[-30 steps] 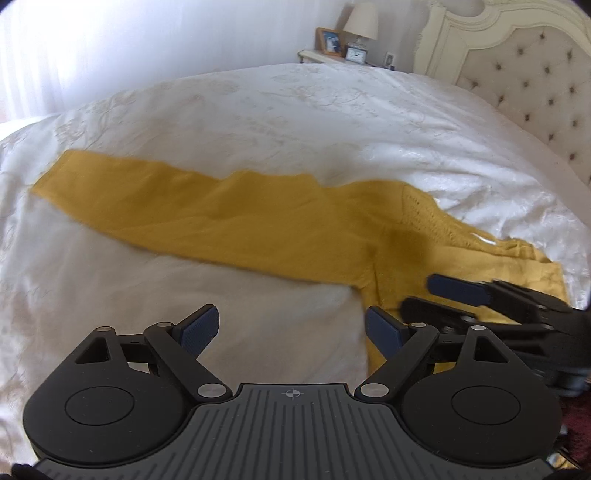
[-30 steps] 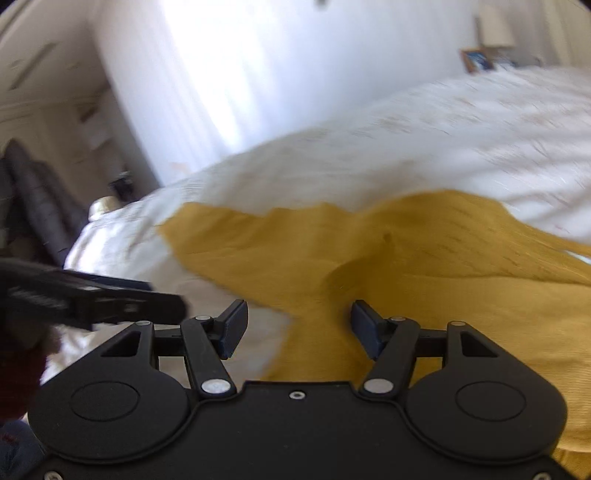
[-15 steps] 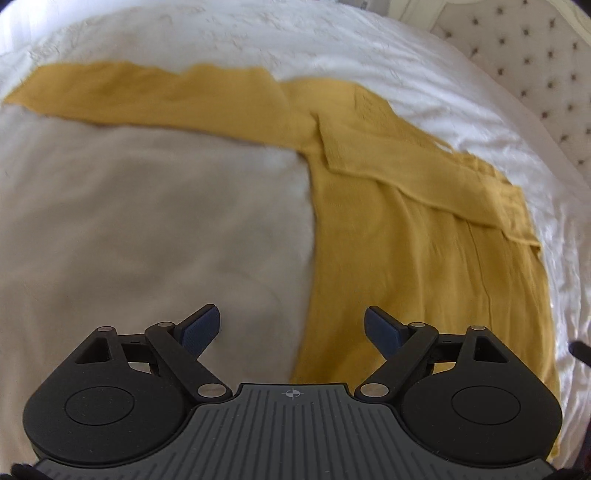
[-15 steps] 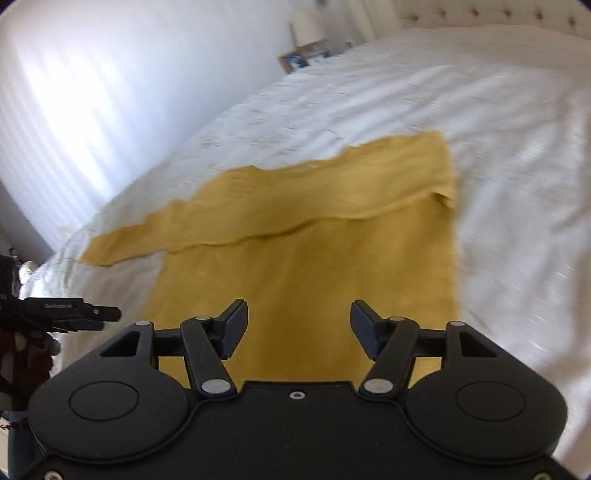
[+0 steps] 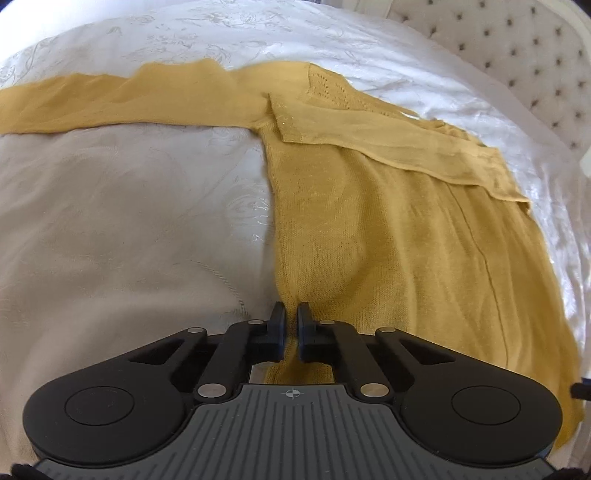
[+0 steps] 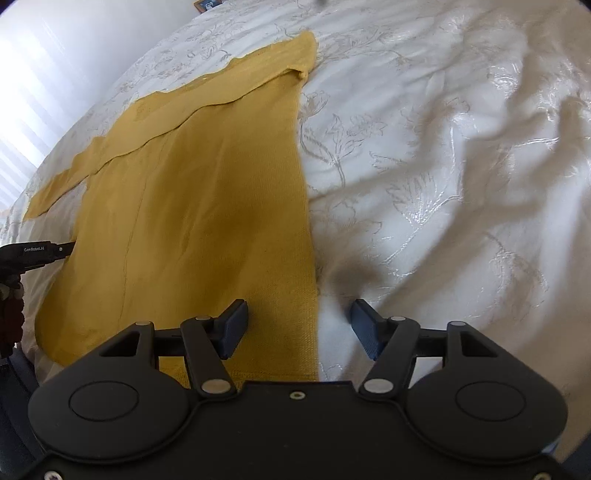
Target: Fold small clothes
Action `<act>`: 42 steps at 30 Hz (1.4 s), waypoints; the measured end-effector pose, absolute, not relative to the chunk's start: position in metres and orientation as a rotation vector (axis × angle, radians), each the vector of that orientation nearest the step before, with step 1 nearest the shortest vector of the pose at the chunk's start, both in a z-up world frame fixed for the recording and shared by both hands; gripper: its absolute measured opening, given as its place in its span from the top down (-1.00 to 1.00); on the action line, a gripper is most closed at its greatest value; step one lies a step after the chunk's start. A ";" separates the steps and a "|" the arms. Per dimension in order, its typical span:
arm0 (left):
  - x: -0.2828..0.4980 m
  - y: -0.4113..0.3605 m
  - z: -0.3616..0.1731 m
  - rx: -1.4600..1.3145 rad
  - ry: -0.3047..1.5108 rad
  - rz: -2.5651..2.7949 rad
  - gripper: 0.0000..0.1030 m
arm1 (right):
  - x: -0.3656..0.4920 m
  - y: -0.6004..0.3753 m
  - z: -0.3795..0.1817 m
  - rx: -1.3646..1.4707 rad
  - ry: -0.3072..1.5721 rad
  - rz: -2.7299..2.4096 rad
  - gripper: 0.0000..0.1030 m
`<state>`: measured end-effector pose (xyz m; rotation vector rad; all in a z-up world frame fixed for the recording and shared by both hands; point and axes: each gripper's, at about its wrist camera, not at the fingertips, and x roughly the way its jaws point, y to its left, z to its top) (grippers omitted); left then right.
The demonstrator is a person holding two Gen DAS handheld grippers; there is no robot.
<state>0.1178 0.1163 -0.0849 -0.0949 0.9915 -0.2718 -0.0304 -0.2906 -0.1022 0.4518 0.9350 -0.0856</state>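
Half a second ago the left gripper [image 5: 291, 332] stood with its pads wide apart above the bedding; now its two fingers have clenched together on the near left edge of the yellow knit top [image 5: 388, 240], with a ridge of the fabric pinched between them. Both cameras have also dropped closer to the garment, which fills more of each view than before.

One bed is in sight, covered by one white bedspread [image 6: 443, 166] with a raised floral pattern, creased on the right side. One tufted cream headboard [image 5: 517, 55] shows at the top right of the left wrist view.

One garment lies flat on the bedspread: the yellow knit top, its body running lengthwise away from the cameras. One sleeve [image 5: 110, 99] stretches out to the left across the covers. A second sleeve [image 5: 388, 140] is folded across the upper body, lying on top of it and reaching toward the right edge. One seam line runs down the body.

The right gripper [image 6: 297, 328] is released, its two blue pads spread wide. They straddle the near right edge of the top: the left pad [image 6: 232, 325] sits over yellow fabric, the right pad [image 6: 364, 326] over white bedspread. Nothing is held between them.

A small framed picture [image 6: 207, 3] peeks in at the far top edge.
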 end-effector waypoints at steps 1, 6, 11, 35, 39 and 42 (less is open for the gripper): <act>0.117 0.116 -0.084 -0.097 0.989 -0.268 0.90 | -0.029 -0.289 -0.103 0.446 0.939 -0.079 -0.17; 0.111 0.111 -0.073 -0.059 0.947 -0.265 0.91 | -0.027 -0.275 -0.098 0.345 0.954 -0.069 0.74; 0.111 0.120 -0.071 -0.022 0.952 -0.191 0.91 | -0.033 -0.275 -0.091 0.262 0.973 -0.127 0.81; 0.164 0.205 -0.035 -0.219 0.792 -0.120 -0.80 | 0.070 -0.231 -0.048 0.267 0.683 -0.103 -0.99; 0.189 0.243 -0.031 -0.246 0.761 -0.049 -0.80 | 0.102 -0.209 -0.055 0.275 0.663 -0.036 -0.99; 0.210 0.273 -0.031 -0.260 0.742 0.017 -0.80 | 0.119 -0.194 -0.058 0.275 0.663 0.005 -0.99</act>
